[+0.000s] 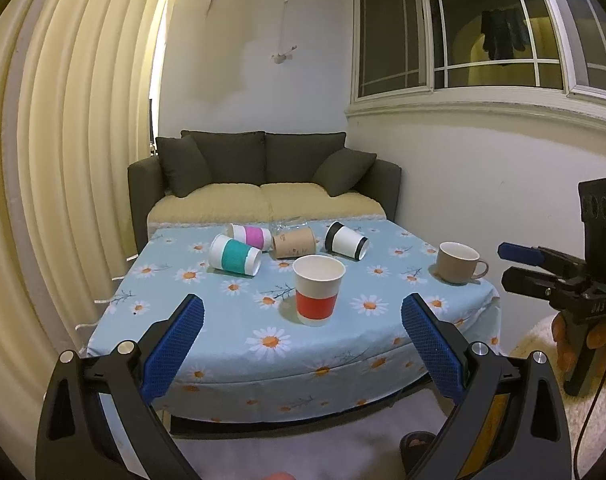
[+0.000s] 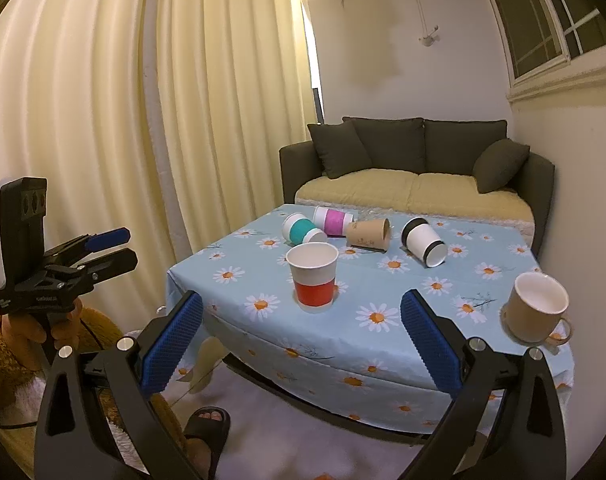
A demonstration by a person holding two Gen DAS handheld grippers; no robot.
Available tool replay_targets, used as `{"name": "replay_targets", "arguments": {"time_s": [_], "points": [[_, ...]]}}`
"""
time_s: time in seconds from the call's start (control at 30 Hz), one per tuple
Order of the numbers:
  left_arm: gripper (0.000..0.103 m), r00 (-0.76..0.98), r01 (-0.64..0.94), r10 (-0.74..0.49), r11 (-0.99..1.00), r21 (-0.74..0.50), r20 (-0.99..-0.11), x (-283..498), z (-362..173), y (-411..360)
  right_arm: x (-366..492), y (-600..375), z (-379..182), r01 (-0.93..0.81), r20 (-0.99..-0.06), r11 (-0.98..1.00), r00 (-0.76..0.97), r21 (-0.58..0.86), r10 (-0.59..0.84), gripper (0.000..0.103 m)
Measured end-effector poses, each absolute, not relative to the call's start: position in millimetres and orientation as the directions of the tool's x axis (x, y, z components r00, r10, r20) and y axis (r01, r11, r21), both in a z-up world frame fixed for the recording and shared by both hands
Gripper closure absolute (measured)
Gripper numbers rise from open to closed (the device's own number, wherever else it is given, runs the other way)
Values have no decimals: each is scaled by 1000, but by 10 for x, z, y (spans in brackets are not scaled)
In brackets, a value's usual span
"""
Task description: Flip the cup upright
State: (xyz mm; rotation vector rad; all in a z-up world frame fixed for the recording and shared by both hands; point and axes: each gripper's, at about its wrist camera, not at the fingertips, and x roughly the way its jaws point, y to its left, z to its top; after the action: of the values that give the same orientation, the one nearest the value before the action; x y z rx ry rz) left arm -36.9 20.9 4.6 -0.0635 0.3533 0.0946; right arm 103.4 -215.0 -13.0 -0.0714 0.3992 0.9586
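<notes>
Cream curtains [image 2: 103, 100] and a dark sofa [image 1: 263, 176] frame a bench [image 1: 239, 344] under a blue daisy cloth. Both tools hang off its near edge over the floor: the left tool [image 1: 303, 340] stands wide with nothing between its pads, and so does the right tool [image 2: 303, 340]. Just past them a red-banded cup [image 1: 318, 290] stands upright, mouth up, with bare cloth around it. Farther back four cups lie on their sides: teal [image 1: 235, 256], pink [image 1: 251, 235], brown [image 1: 294, 243] and black-banded [image 1: 347, 240]. A tan mug [image 1: 459, 267] stands upright near the right edge.
</notes>
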Motion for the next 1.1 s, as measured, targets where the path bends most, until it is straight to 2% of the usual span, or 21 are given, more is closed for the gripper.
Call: {"name": "replay_targets", "arguments": {"time_s": [0.37,0.63,1.1], "points": [[6,926,-98,73,994,-48,-370,-292,13,184,970,-2166,-159,-821,-336,560,500,110,798,5],[6,926,-100,73,994,-53,-371,-272,10,175,1080,-2215,-180,-809,-341,566,493,160,801,5],[6,921,-94,66,994,-56,-384,-270,-1,151,1016,-2177,-181,-817,-351,560,489,136,798,5]]}}
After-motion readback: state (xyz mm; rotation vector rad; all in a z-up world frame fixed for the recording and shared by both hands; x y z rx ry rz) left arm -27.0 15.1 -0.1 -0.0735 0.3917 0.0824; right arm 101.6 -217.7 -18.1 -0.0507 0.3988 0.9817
